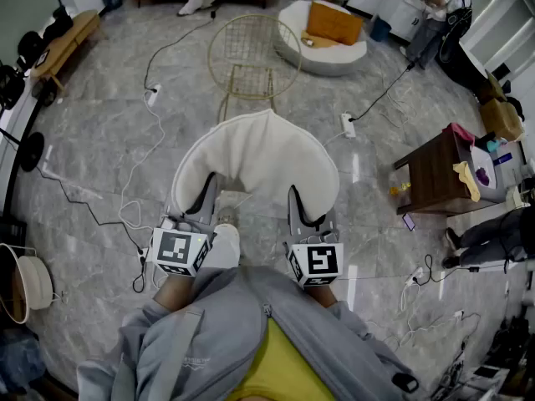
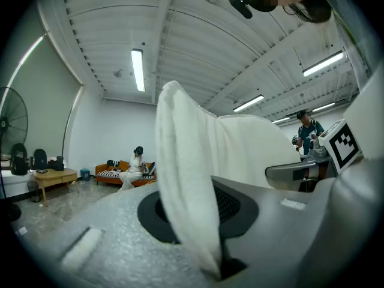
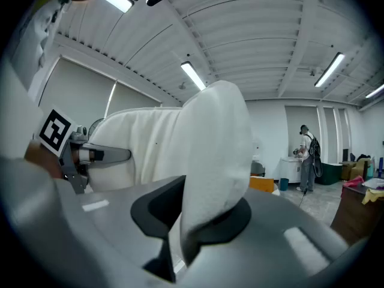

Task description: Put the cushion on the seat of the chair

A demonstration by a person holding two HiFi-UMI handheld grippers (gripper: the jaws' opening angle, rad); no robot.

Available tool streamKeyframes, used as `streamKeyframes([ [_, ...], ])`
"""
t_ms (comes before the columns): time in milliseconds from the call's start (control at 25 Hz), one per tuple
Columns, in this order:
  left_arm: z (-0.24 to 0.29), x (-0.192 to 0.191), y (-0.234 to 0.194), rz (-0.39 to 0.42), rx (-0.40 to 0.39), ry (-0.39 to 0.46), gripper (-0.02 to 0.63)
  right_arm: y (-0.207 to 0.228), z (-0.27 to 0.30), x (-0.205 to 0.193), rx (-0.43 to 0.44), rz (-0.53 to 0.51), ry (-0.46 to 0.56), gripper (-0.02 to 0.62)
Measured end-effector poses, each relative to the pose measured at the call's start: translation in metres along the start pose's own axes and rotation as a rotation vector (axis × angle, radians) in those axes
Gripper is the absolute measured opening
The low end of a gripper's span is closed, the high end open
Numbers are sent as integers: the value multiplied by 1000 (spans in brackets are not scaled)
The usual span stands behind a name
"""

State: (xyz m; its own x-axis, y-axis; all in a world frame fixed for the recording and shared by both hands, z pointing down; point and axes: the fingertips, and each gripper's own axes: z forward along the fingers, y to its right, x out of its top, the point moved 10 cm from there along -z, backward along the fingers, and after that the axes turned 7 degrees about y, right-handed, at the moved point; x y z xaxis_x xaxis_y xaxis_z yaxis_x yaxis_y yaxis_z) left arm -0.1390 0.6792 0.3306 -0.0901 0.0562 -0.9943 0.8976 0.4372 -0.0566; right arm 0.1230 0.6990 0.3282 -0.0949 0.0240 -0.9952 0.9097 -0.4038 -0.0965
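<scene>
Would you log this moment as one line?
left gripper: shut on cushion | right gripper: shut on cushion | wire chair: ahead, without cushion

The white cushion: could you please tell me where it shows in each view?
Head view: cushion at centre, nearer than the wire chair.
Left gripper view: cushion fills the centre.
Right gripper view: cushion fills the centre.
Shared landmark: standing person, at the right in all three.
</scene>
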Motion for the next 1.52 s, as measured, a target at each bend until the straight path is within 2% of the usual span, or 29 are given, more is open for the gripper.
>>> streamKeyframes([
  [320,71,-18,-37,-15,-12,-5,67,33,77,-14,-16,15,-17,64],
  [760,199,-29,-132,-45,-63,-43,69,64,226,-19,-35,17,-51,68],
  [920,236,-37,-159,-86,-68,-22,69,74,268,-25,-56,23,-62,69],
  [1000,252,-40,-170,-86,-73,-22,69,79,283,-29,-68,24,-64,69],
  [1160,275,-45,-185,-25,-99,-52,69,86,304,-33,-91,32,-65,69],
  [1520,301,-54,-201,-58,-90,-64,69,98,336,-38,-91,43,-87,69],
])
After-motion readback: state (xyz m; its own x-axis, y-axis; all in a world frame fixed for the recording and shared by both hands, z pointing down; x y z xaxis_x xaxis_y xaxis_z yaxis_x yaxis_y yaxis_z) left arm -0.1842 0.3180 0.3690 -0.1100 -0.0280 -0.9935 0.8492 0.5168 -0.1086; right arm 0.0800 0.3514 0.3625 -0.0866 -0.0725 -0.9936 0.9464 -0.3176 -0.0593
